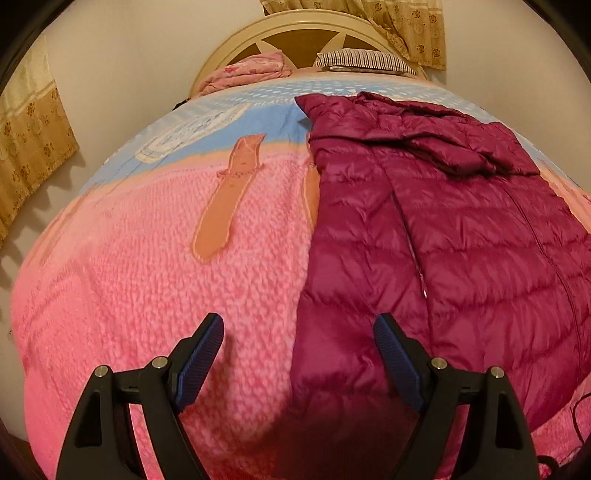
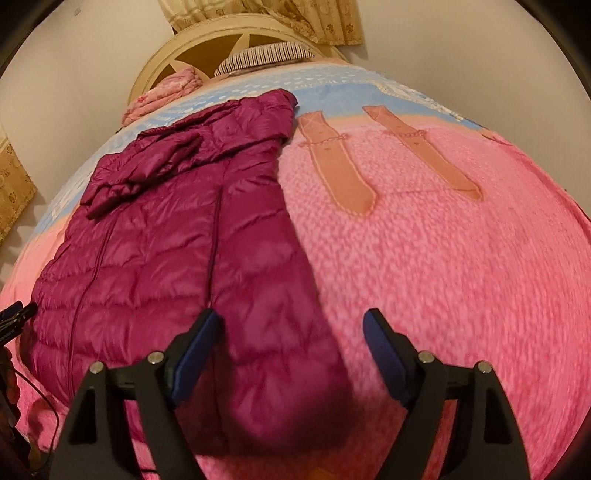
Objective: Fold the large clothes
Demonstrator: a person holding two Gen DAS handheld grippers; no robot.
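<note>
A dark red quilted jacket [image 1: 443, 236] is lying flat on a bed, spread over a pink fleecy blanket [image 1: 147, 277] that is showing a blue band and orange strap shapes nearer the headboard [image 1: 295, 33]. The jacket is lying lengthwise, its hem toward the cameras and its collar end toward the pillows, with a sleeve folded across the upper chest. A zip line is running down its front.

The left gripper [image 1: 298, 334] is hovering over the near left edge of the jacket with its jaws standing wide apart and nothing between them; its left finger is sitting above bare blanket and its right finger above the jacket. Whether the tips are touching the cloth is not clear.

The right gripper [image 2: 293, 328] is hanging over the jacket's near right edge, also wide open and holding nothing, its left finger over the jacket [image 2: 177, 236] and its right finger over the blanket [image 2: 443, 277]. At the far left edge of the right wrist view a dark bit of the other gripper is poking in.

At the head of the bed a striped pillow [image 1: 365, 61] and a bundled pink cloth [image 1: 247, 72] are resting against the round cream headboard, with patterned curtains [image 1: 402, 26] hanging on the wall behind
</note>
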